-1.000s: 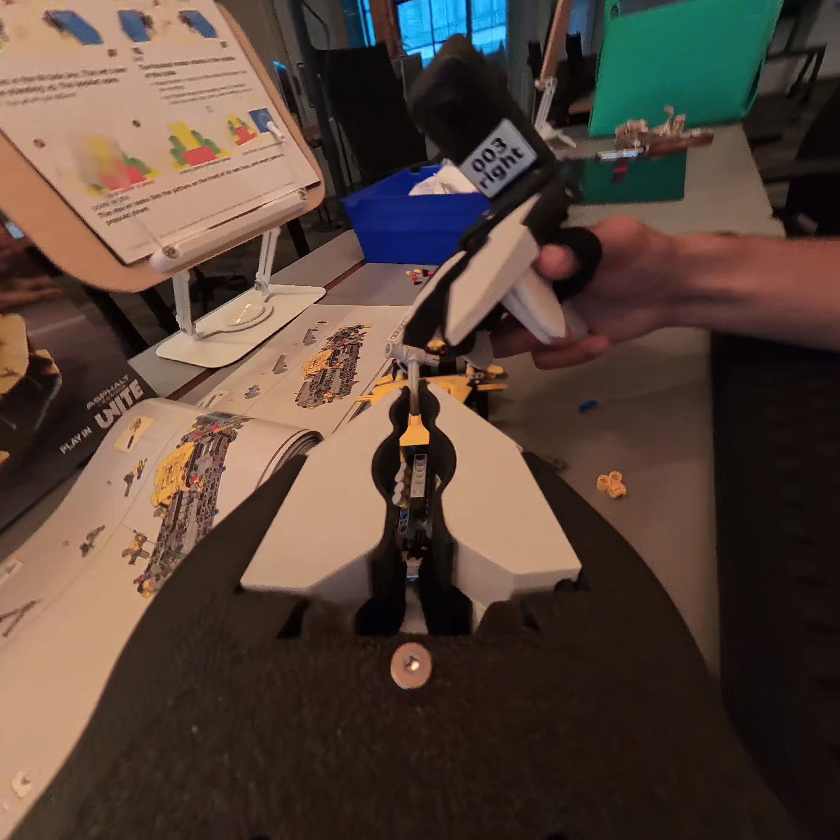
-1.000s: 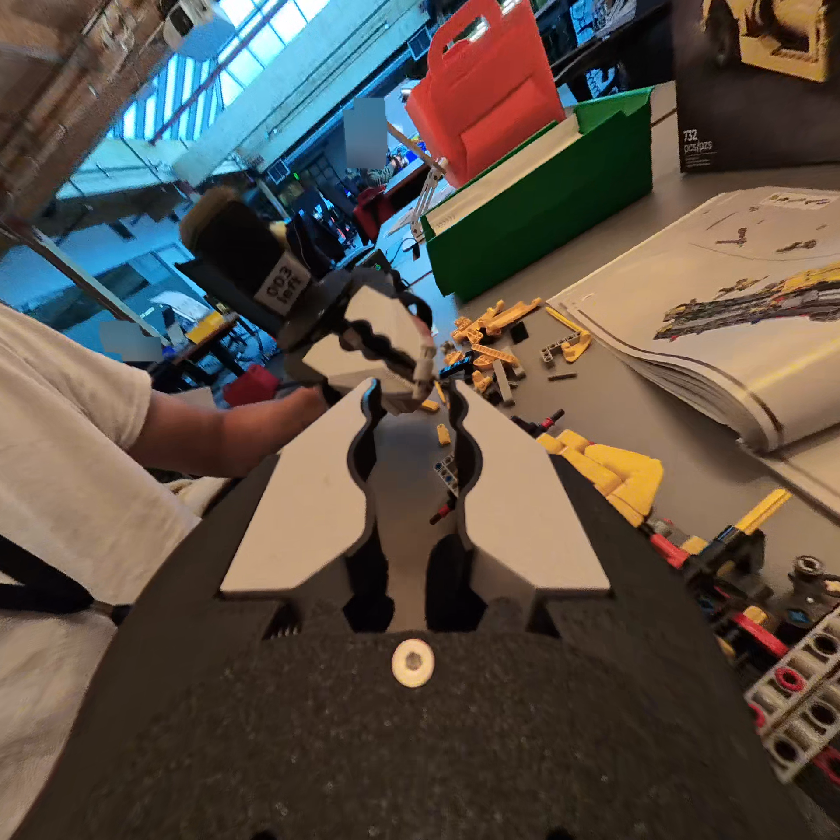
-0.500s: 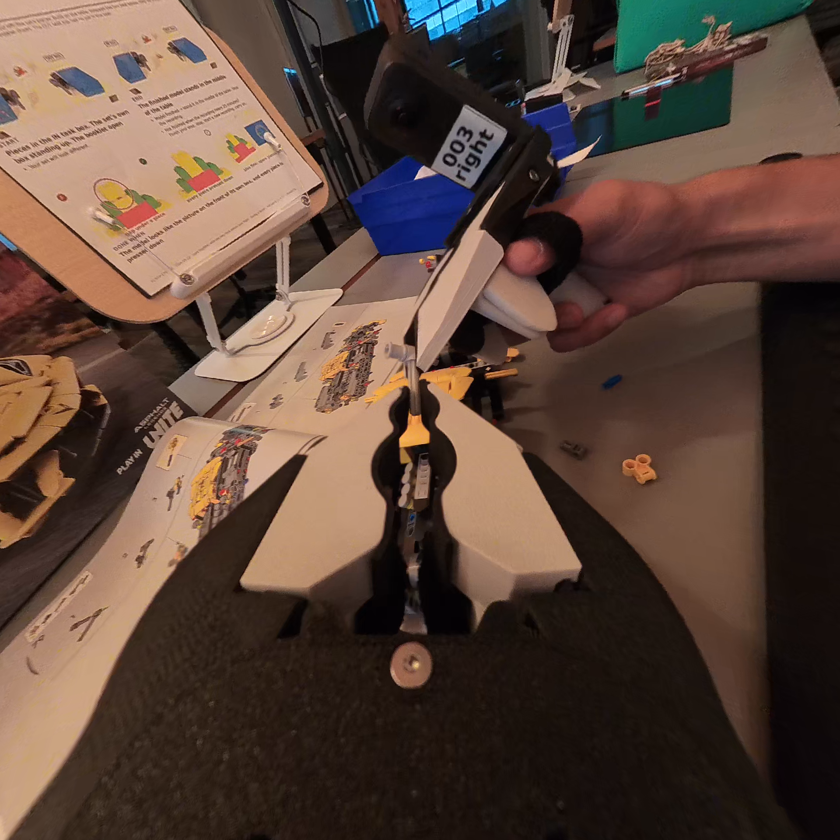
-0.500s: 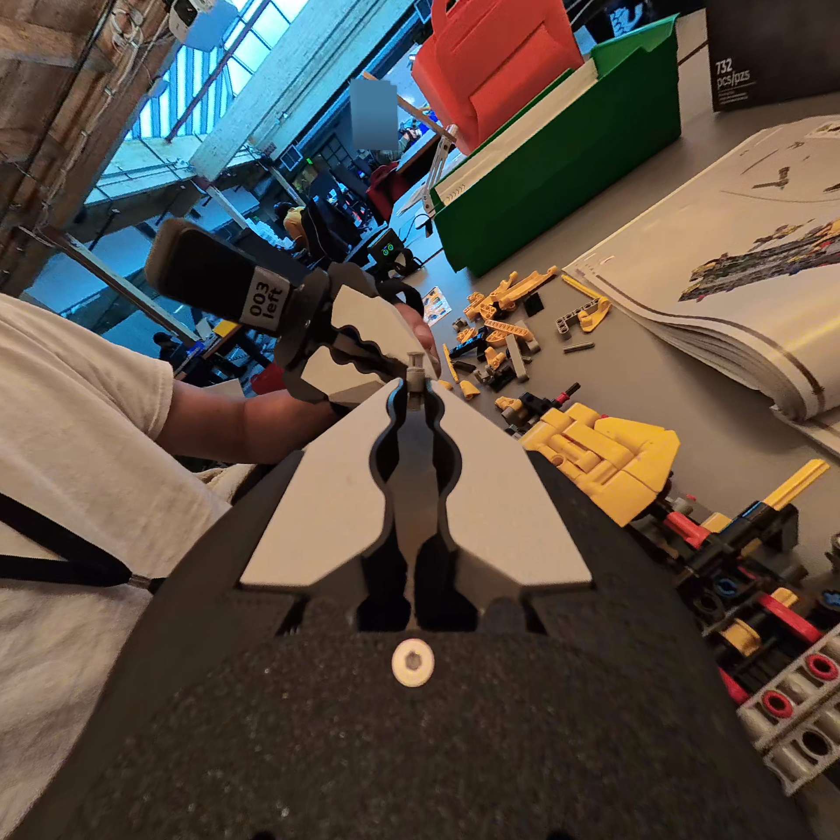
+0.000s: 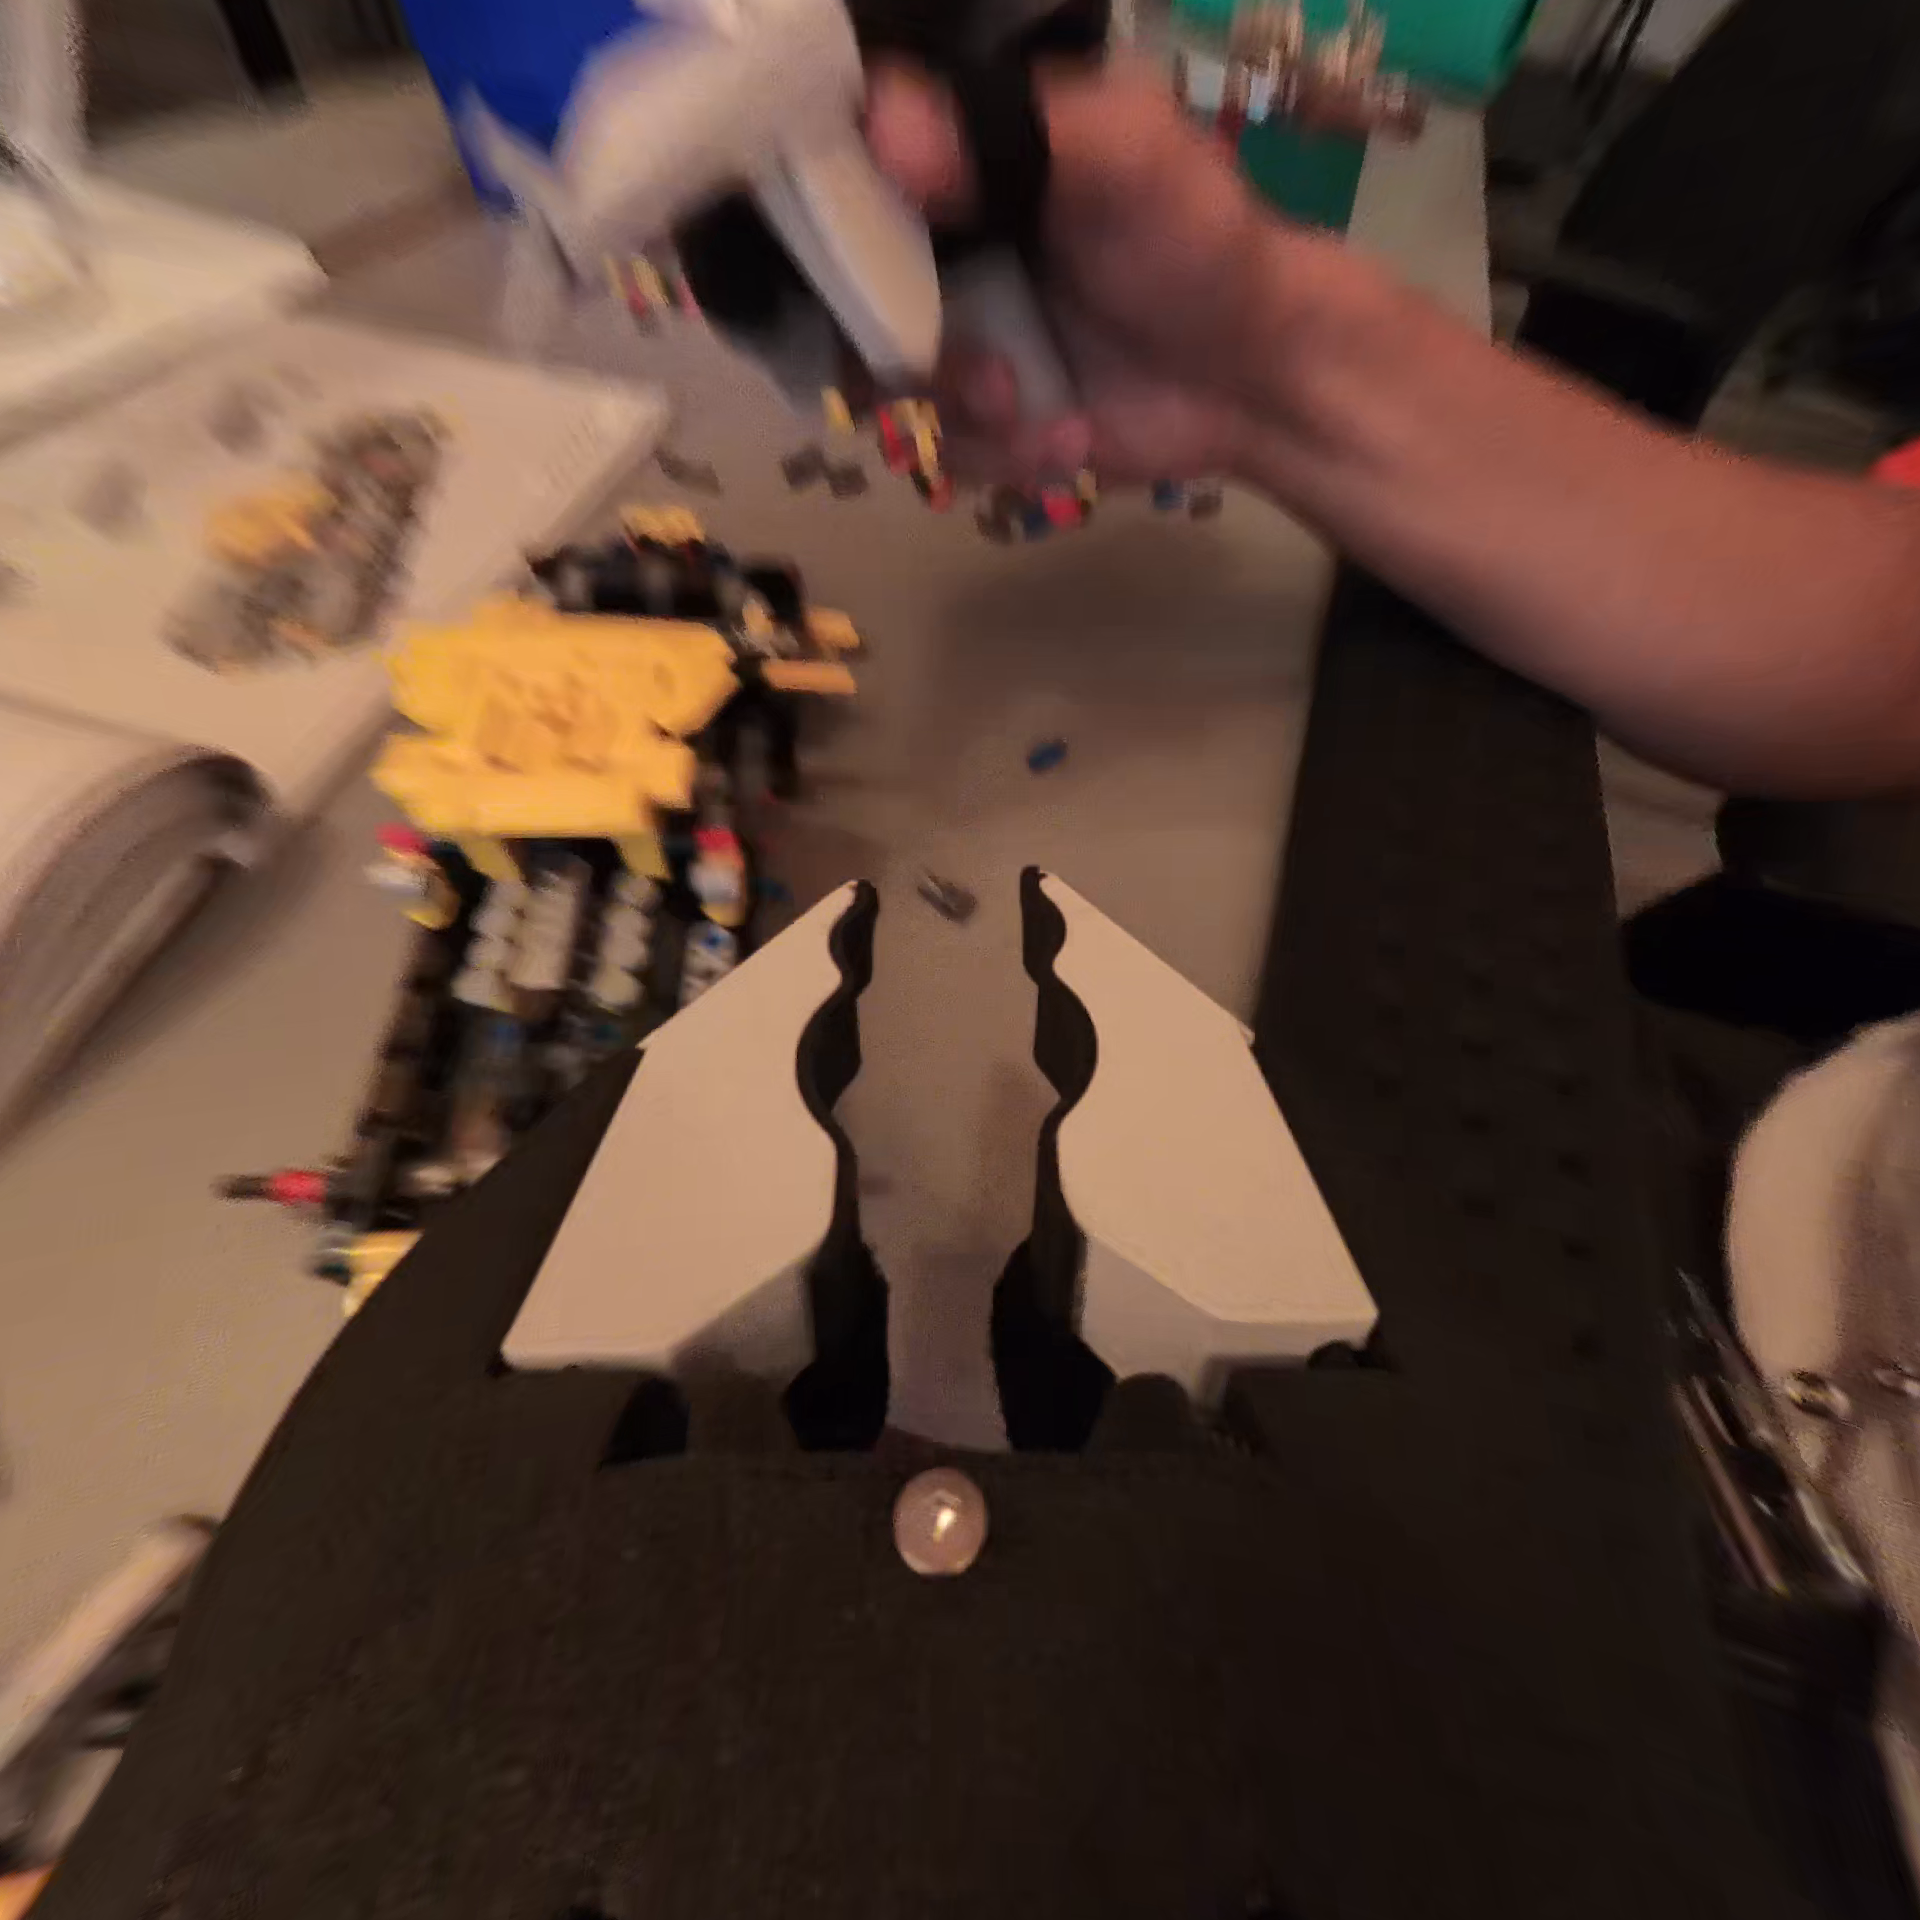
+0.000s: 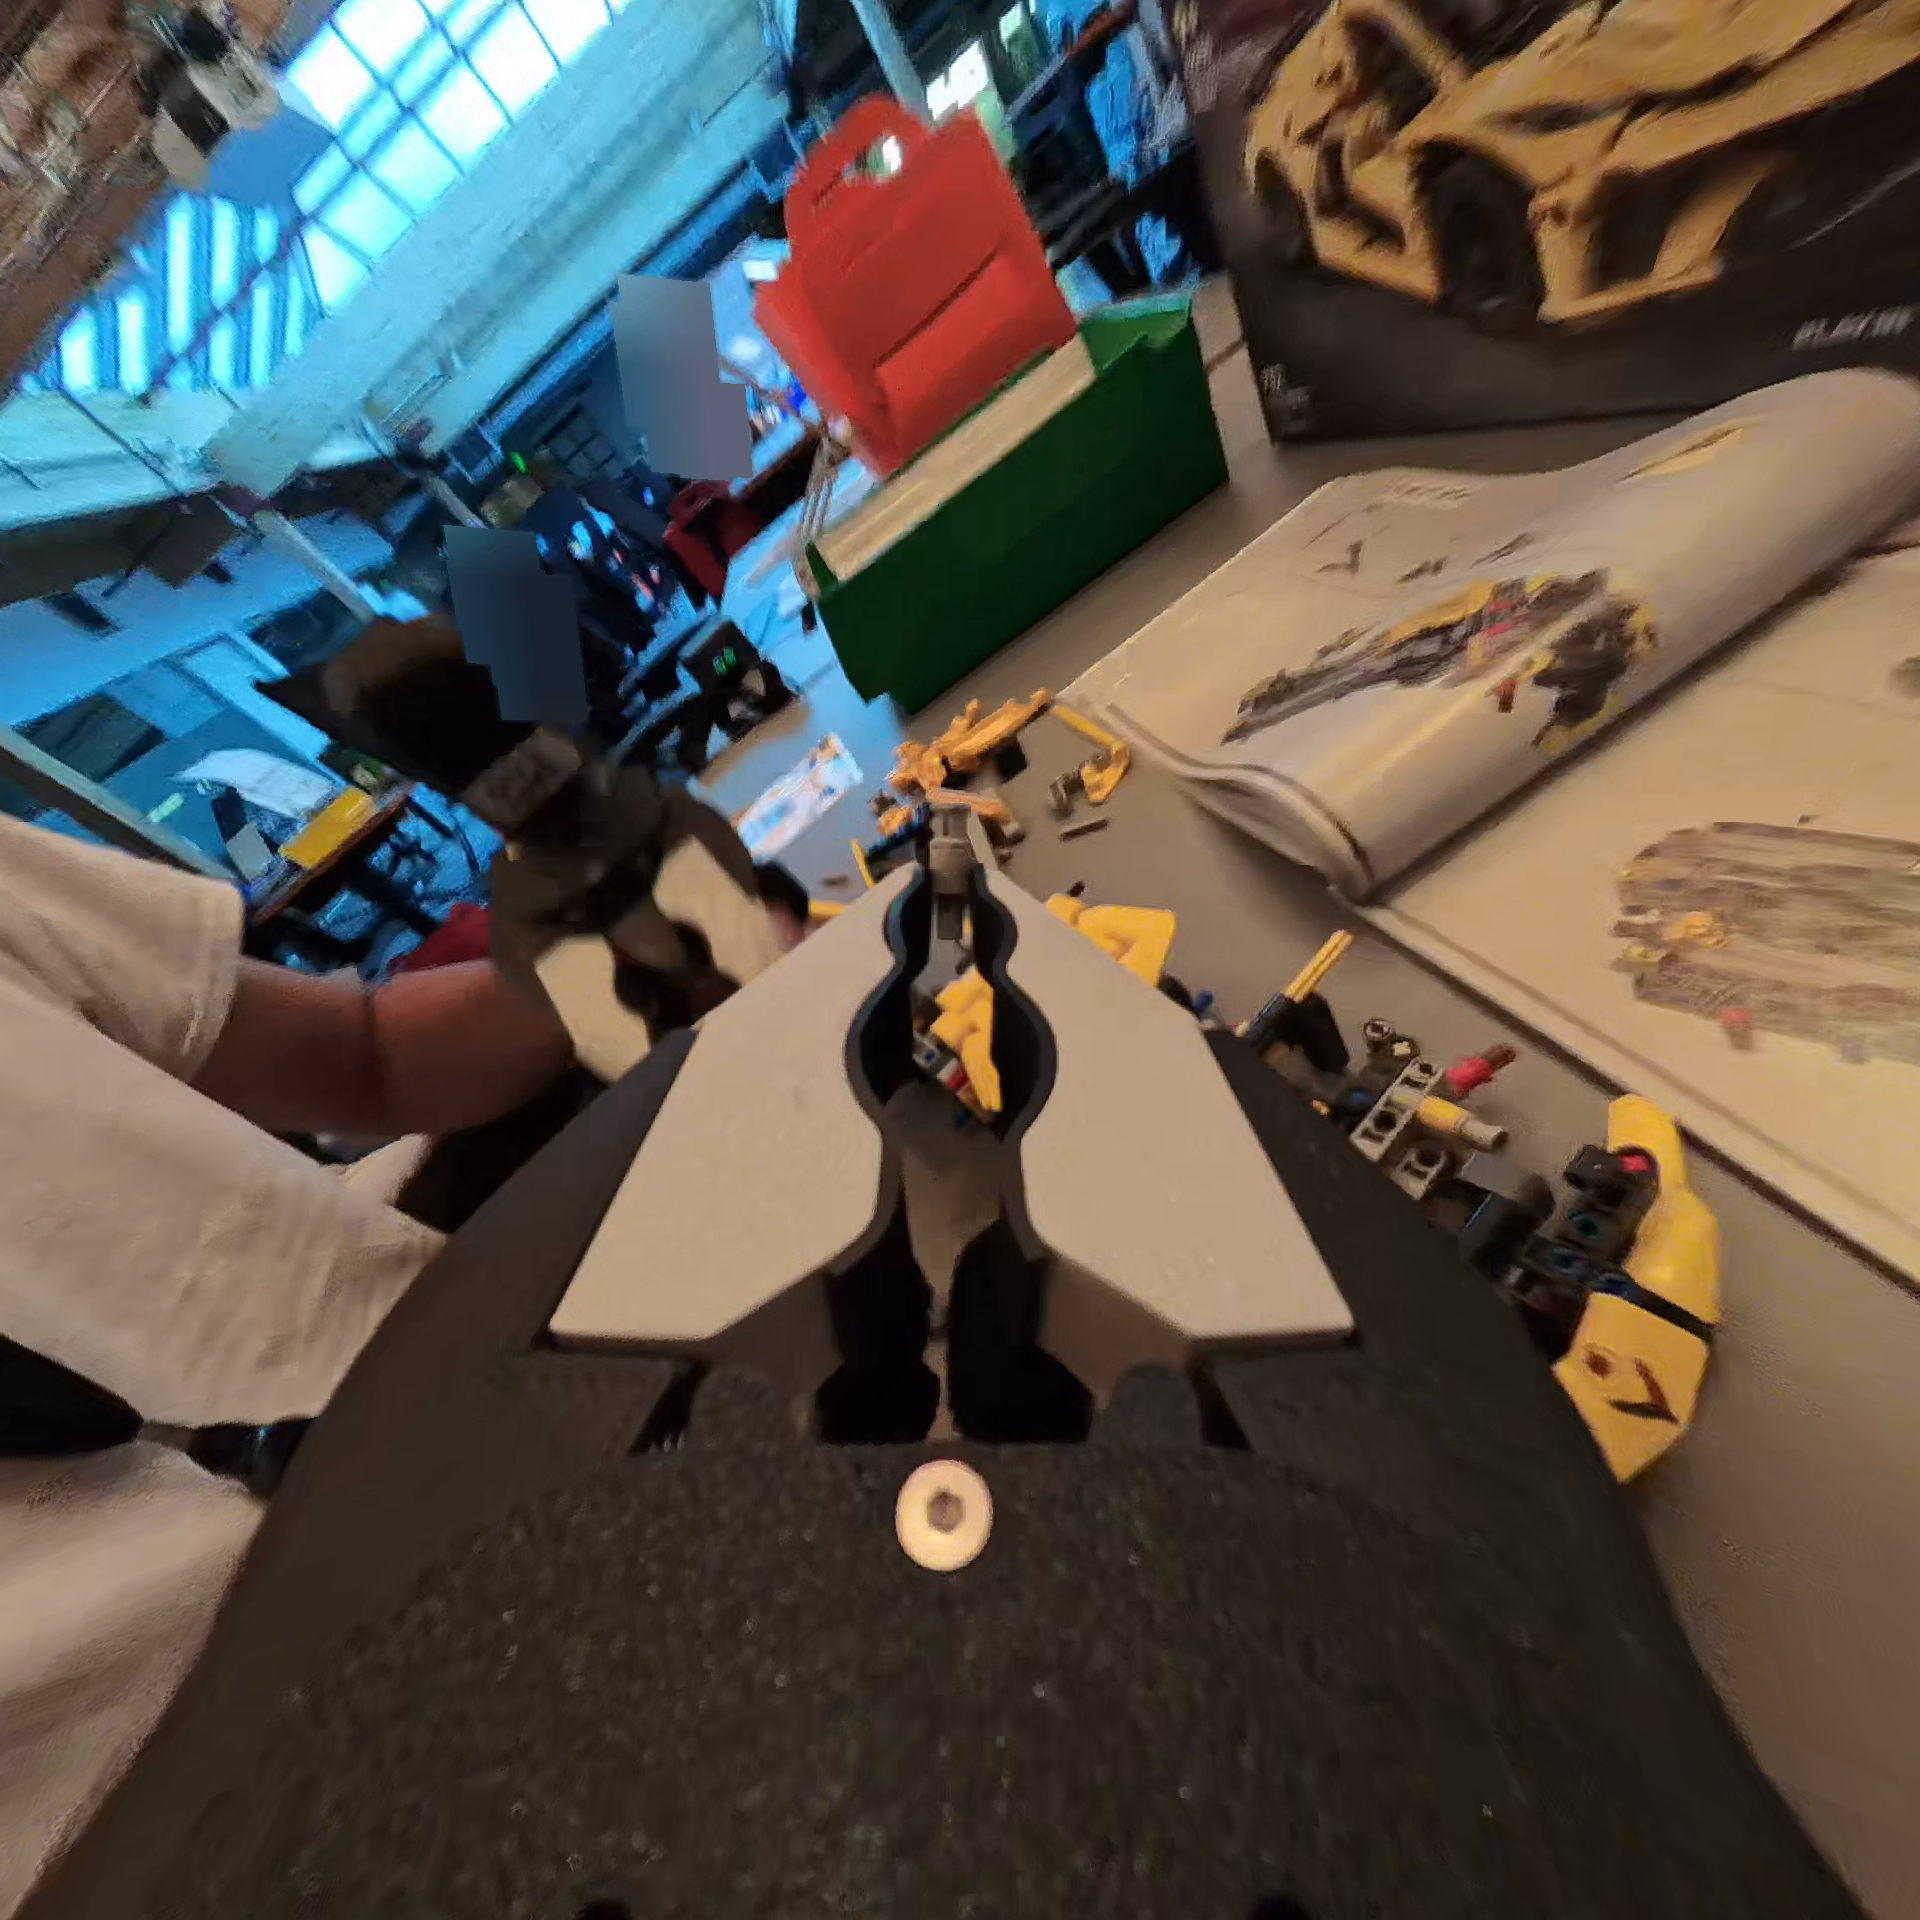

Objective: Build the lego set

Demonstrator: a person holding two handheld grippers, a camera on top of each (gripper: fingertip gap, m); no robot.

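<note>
My left gripper (image 5: 940, 885) is open and empty, low over the grey table (image 5: 1101, 665). A tiny grey piece (image 5: 945, 896) lies on the table just past its tips. The yellow and black lego car model (image 5: 561, 727) sits to its left, blurred. My right gripper (image 6: 945, 883) is shut on a small lego sub-assembly (image 6: 948, 847): a grey pin sticks out past the tips, and yellow parts show in the gap behind. The right gripper (image 5: 831, 260) shows blurred and higher up in the left wrist view. The left gripper (image 6: 623, 883) shows left in the right wrist view.
An open instruction booklet (image 6: 1455, 675) lies on the right, the set's box (image 6: 1558, 208) behind it. A green bin (image 6: 1018, 540) with a red bag (image 6: 914, 301) stands farther back. Loose yellow pieces (image 6: 966, 748) and small coloured parts (image 5: 1039, 499) lie scattered. The model's chassis (image 6: 1455, 1132) is near the right gripper. Left tips to right tips: about 12 cm.
The left gripper has opened, let go of the sub-assembly and dropped toward the table. The right gripper has shut on the sub-assembly and carried it off.
</note>
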